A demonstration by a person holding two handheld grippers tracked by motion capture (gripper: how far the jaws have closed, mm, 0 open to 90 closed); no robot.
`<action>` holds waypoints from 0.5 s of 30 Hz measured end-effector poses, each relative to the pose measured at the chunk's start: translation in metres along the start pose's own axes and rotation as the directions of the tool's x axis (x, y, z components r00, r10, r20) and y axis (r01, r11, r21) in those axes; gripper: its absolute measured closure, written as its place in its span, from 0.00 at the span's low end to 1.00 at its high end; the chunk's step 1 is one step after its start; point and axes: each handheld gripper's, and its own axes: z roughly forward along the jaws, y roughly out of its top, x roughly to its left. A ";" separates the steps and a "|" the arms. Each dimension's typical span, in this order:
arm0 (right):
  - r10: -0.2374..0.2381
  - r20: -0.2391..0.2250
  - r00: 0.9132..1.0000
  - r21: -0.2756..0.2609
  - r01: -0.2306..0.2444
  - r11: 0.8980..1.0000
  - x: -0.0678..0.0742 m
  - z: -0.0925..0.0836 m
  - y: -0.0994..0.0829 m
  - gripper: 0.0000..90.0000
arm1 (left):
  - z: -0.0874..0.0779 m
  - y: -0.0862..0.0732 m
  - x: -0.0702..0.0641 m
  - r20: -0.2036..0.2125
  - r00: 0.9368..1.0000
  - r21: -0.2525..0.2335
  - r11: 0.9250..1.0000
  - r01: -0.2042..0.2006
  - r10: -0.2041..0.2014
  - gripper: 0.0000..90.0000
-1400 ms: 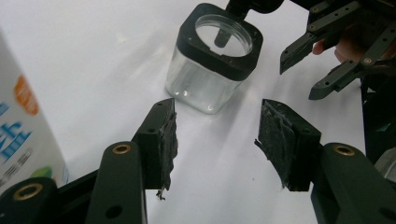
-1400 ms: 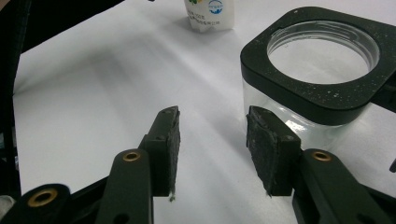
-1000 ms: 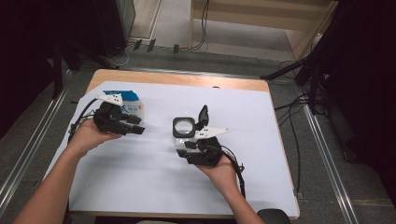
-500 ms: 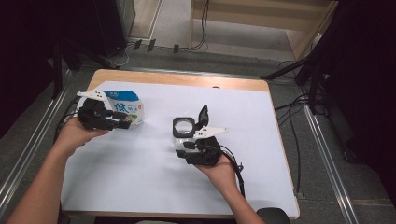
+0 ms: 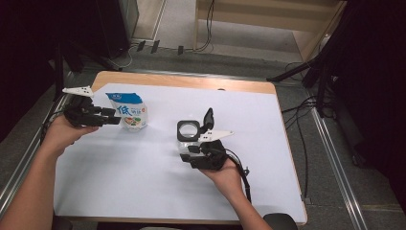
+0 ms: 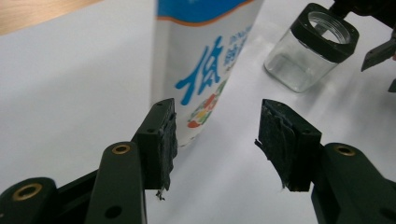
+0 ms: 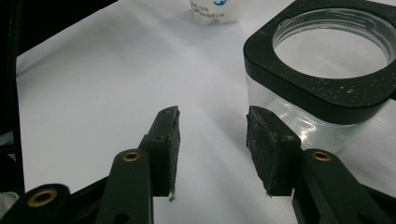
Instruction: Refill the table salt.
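White-and-blue printed snack pouch (image 5: 128, 110) stands upright at far left of the white table sheet (image 5: 143, 191). Left gripper (image 5: 114, 117) has drawn back leftward off it, jaws spread, empty: pouch released. Right gripper (image 5: 189, 149) spread, empty, beside the clear black-rimmed square jar (image 5: 188, 131); likely filling comes next.

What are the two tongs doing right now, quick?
Left tongs: open, holding nothing; the milk pouch stands just ahead of the pads.
Right tongs: open, holding nothing; the glass jar sits beside one pad.
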 end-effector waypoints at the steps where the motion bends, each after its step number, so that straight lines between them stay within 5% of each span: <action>1: 0.000 0.000 1.000 0.000 0.000 1.000 0.000 0.000 0.000 0.62 | -0.001 0.001 0.003 -0.001 1.000 0.008 1.000 0.006 -0.006 0.53; 6: 0.001 -0.003 1.000 0.004 -0.001 1.000 0.000 0.001 0.000 0.62 | -0.005 0.007 0.012 0.011 1.000 -0.012 1.000 0.008 -0.008 0.53; 15: 0.002 -0.002 1.000 0.006 -0.002 1.000 -0.001 0.002 0.000 0.62 | 0.003 0.032 0.014 0.054 0.995 0.034 0.996 -0.082 0.080 0.61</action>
